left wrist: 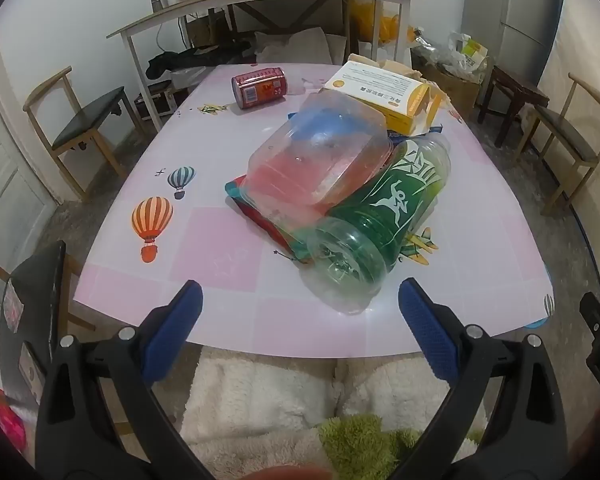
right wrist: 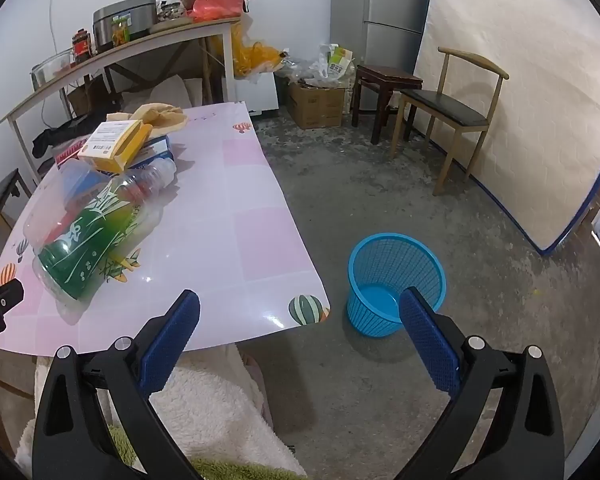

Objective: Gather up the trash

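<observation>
Both tools hang at the near edge of the pink balloon-print table (left wrist: 204, 240), and neither has anything in it. The left gripper (left wrist: 300, 320) has its blue-padded fingers (left wrist: 172, 332) spread wide, aimed at the pile of rubbish in the middle of the tabletop. The right gripper (right wrist: 300, 324) is spread just as wide, held out past the table's corner.

In the heap, a green-labelled clear plastic bottle (left wrist: 384, 216) lies on its side, base toward the camera. A clear plastic tub (left wrist: 320, 160) leans across it, resting on a red and teal flat wrapper (left wrist: 256, 208). Behind them sits a yellow and white cardboard box (left wrist: 384, 96) with its flap open, and further back, apart from the pile, a red drinks can (left wrist: 260, 86) lies on its side.

Over on the right, a blue plastic mesh wastebasket (right wrist: 396, 280) stands upright on the concrete floor (right wrist: 440, 184), just off the table's corner. A wooden chair with a dark seat (right wrist: 448, 112) stands by the wall.
</observation>
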`<state>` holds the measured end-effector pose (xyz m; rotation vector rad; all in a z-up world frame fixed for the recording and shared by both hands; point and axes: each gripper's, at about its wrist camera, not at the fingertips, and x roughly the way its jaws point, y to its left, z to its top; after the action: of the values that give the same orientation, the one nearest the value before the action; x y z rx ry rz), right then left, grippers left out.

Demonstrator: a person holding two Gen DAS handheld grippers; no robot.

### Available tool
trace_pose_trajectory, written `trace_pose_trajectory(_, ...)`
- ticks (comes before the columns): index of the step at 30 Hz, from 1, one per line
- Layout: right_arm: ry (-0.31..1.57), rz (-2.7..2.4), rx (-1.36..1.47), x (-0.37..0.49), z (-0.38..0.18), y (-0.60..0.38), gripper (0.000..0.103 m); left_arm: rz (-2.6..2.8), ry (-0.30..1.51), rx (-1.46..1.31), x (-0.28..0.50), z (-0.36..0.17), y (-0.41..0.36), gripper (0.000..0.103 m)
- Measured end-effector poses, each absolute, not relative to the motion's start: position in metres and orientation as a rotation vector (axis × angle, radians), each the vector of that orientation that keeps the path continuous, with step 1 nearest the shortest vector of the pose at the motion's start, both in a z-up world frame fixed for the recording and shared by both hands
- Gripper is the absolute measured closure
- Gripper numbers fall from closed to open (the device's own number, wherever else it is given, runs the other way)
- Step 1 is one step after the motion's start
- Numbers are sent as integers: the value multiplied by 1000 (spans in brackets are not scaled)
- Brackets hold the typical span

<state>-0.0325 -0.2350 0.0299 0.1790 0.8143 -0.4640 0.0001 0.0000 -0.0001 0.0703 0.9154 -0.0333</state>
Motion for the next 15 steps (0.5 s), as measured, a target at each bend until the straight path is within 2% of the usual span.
trace_pose_trajectory(1, 815, -464, 179, -33, 30, -235, 6, -34, 912, 69, 0, 0, 0, 9)
trace_pose_trajectory(15, 814, -464, 179, -33, 31, -235, 6, -39, 922, 63, 0, 0, 1, 9)
